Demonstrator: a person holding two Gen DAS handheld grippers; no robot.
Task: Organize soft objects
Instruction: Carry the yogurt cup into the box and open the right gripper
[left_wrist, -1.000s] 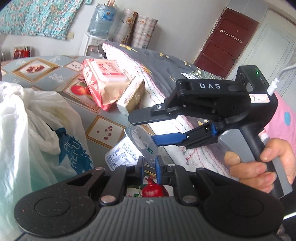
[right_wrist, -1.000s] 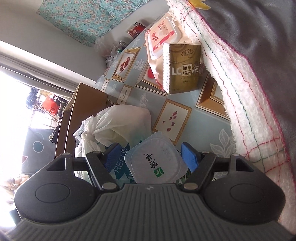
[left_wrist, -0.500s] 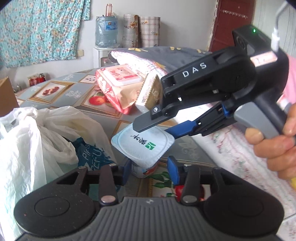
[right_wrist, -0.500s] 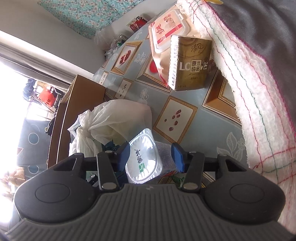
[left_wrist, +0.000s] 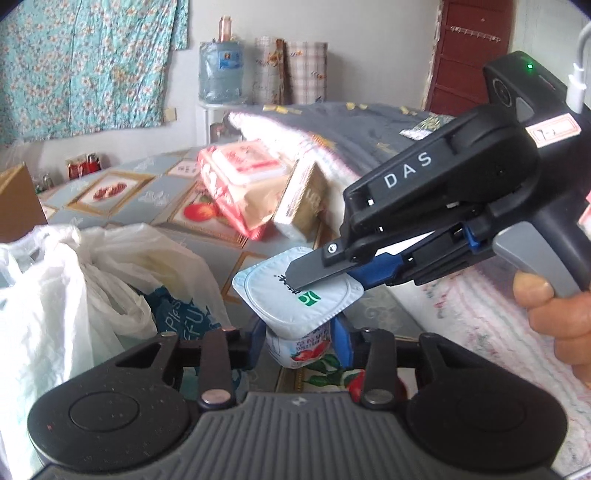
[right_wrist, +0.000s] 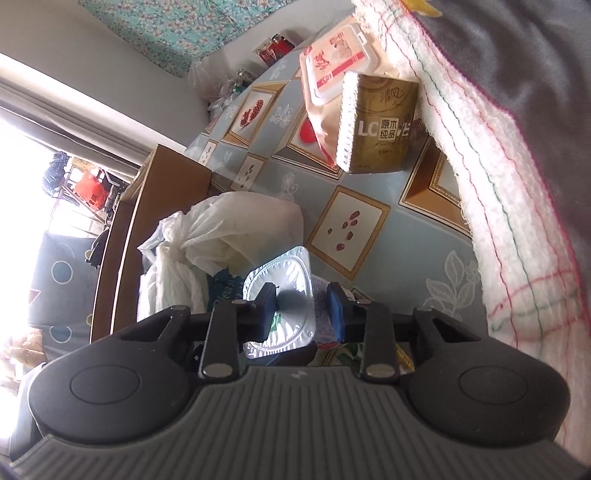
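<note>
A yogurt cup (left_wrist: 300, 295) with a foil lid and strawberry print stands upright between the fingers of my left gripper (left_wrist: 300, 341), which is shut on its body. My right gripper (left_wrist: 325, 273) reaches in from the right, one finger on top of the lid and the blue one at the rim. In the right wrist view the cup (right_wrist: 291, 288) sits between the fingers of my right gripper (right_wrist: 302, 314), shut on it. A pink wet-wipes pack (left_wrist: 240, 181) and a gold tissue pack (left_wrist: 303, 203) lie behind on the table.
A patterned tablecloth (left_wrist: 125, 192) covers the table. White plastic bags (left_wrist: 74, 266) sit at the left. A folded grey-and-white blanket (left_wrist: 369, 125) lies at the right. A brown cardboard box (right_wrist: 162, 192) stands at the far table edge. A water jug (left_wrist: 221, 74) stands by the wall.
The cup turned from lying tilted to upright. My left gripper opened, moved around the cup's body and closed on it. My right gripper's fingers narrowed onto the lid and rim.
</note>
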